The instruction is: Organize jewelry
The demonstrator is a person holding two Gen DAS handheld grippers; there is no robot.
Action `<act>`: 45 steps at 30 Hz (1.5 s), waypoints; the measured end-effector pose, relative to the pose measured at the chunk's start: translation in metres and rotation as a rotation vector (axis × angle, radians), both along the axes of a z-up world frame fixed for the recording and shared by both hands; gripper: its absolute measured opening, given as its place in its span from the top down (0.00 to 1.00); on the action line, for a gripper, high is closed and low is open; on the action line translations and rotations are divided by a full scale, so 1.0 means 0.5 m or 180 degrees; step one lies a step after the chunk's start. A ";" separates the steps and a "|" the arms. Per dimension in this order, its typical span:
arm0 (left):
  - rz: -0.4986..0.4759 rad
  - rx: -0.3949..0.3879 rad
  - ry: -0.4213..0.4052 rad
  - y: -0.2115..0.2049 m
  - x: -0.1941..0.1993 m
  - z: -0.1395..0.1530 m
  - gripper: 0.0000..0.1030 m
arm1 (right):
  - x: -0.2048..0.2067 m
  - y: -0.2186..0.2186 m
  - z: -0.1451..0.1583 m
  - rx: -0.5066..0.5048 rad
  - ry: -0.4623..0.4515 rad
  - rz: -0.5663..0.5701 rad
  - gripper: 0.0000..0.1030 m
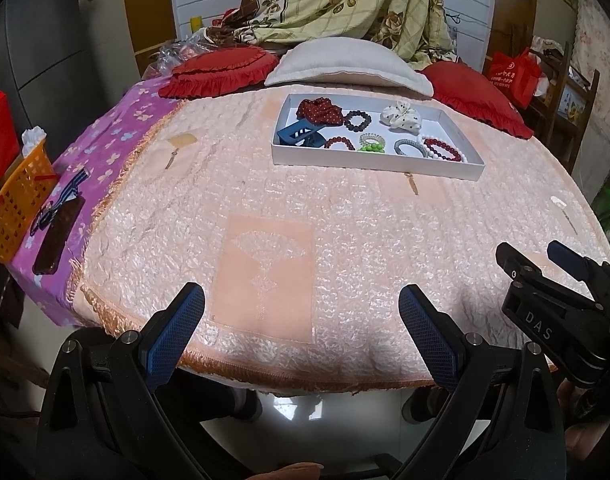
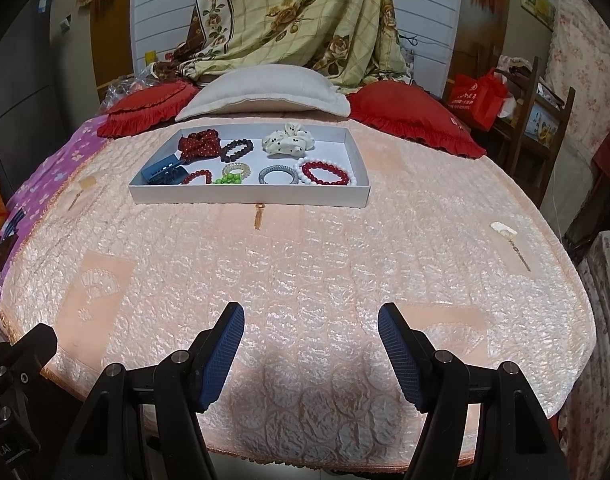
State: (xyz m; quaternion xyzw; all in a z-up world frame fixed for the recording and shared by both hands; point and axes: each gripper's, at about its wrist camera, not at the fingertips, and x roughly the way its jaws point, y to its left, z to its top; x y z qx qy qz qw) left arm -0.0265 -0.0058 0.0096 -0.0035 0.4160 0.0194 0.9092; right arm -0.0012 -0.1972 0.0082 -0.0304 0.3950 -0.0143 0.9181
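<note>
A shallow white tray (image 1: 365, 164) (image 2: 249, 198) lies far off on the peach quilt. In it lie a red scrunchie (image 2: 199, 144), a white dotted scrunchie (image 2: 289, 142), a blue hair claw (image 2: 163, 171), a dark bead bracelet (image 2: 237, 150), a red bead bracelet (image 2: 325, 172), a green bead piece (image 2: 229, 179) and a grey coil tie (image 2: 277, 176). My left gripper (image 1: 301, 312) is open and empty at the bed's near edge. My right gripper (image 2: 311, 328) is open and empty over the near quilt; it also shows in the left wrist view (image 1: 539, 254).
Two red cushions (image 2: 409, 116) and a grey pillow (image 2: 265, 92) lie behind the tray. An orange basket (image 1: 13, 208) and a dark phone-like item (image 1: 59, 236) sit at the left on the purple sheet. A chair with a red bag (image 2: 481, 96) stands at the right.
</note>
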 end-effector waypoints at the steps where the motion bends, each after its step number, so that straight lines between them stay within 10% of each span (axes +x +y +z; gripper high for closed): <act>1: 0.0001 0.0002 0.0004 0.001 0.000 -0.001 0.05 | 0.000 0.000 0.000 0.0000 0.0001 0.0001 0.35; 45: 0.0164 0.0007 0.0180 0.060 0.191 -0.038 0.05 | 0.148 0.056 -0.003 -0.0107 0.0015 0.0204 0.34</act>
